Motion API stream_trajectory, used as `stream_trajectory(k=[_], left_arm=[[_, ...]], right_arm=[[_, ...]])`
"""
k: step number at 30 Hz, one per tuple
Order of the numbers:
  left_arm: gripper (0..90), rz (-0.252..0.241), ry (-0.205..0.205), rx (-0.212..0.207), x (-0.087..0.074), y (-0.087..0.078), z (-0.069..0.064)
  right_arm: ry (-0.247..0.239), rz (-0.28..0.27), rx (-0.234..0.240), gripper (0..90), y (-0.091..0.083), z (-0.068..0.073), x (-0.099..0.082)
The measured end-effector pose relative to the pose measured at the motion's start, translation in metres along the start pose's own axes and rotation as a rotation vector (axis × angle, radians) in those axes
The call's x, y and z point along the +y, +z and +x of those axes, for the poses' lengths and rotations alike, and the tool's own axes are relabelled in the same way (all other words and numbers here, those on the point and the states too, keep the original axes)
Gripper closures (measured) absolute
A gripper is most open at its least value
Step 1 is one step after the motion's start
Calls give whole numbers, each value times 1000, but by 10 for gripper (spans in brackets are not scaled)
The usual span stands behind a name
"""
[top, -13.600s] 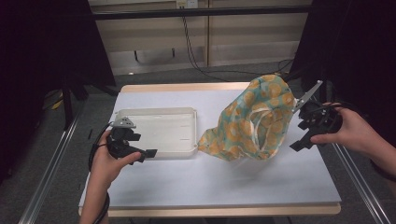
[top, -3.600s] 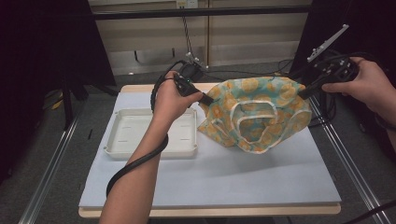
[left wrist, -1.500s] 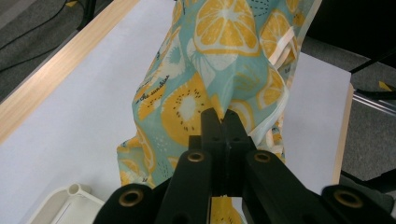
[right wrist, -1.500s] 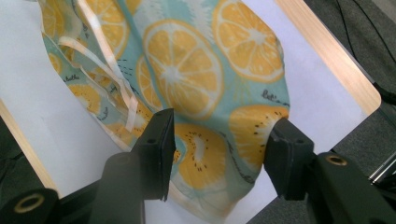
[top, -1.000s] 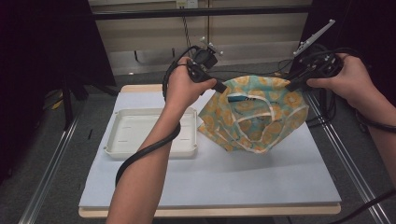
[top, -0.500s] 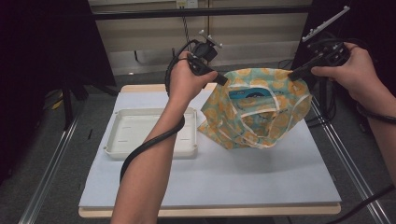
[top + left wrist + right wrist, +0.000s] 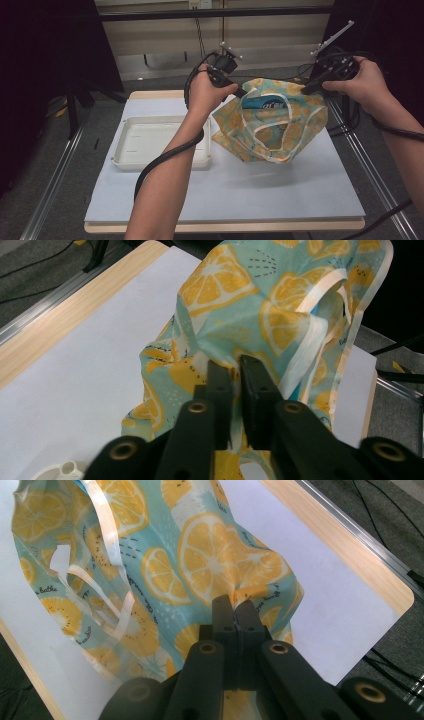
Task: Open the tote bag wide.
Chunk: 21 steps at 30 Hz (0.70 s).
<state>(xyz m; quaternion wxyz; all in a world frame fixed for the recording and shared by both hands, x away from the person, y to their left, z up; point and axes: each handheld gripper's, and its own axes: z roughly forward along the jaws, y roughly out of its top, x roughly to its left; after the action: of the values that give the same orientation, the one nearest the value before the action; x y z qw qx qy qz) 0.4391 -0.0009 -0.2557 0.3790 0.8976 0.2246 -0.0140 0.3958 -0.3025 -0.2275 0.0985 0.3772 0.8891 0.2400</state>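
1. We hold the lemon-print bag lifted over the bench's far right part, mouth spread; the blue packet sits inside, the white tray is empty, so emptying seems left.
2. The right gripper pinches its rim; the left gripper, just easing, has cloth in a narrow gap.
3. The high view reveals the packet.

My bag is soft teal cloth printed with orange slices, trimmed and handled in cream tape, and it hangs lifted by its two upper corners with its bottom slumped on the white mat. Its mouth gapes upward, the handles drooping down the front, and inside I can see a blue-and-white packet near the top, its lettering too blurred to read
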Motion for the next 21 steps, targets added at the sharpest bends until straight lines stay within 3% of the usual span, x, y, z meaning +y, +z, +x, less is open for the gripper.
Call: stream_trajectory(k=[5, 7, 8, 14, 21], left_arm=[[637, -20, -7, 14, -3, -6, -3], [605, -26, -6, 22, -5, -10, -4], [538, -26, -9, 35, -7, -14, -6], [450, -14, 1, 28, -16, -23, -14], [405, 10, 5, 29, -24, -17, -20]], right_arm=[[4, 14, -1, 900, 2, 1, -2], [1, 12, -1, 900, 3, 2, -3], [5, 15, -2, 900, 3, 3, -3], [7, 19, -6, 900, 4, 4, -3], [-1, 23, -10, 900, 5, 6, -2]])
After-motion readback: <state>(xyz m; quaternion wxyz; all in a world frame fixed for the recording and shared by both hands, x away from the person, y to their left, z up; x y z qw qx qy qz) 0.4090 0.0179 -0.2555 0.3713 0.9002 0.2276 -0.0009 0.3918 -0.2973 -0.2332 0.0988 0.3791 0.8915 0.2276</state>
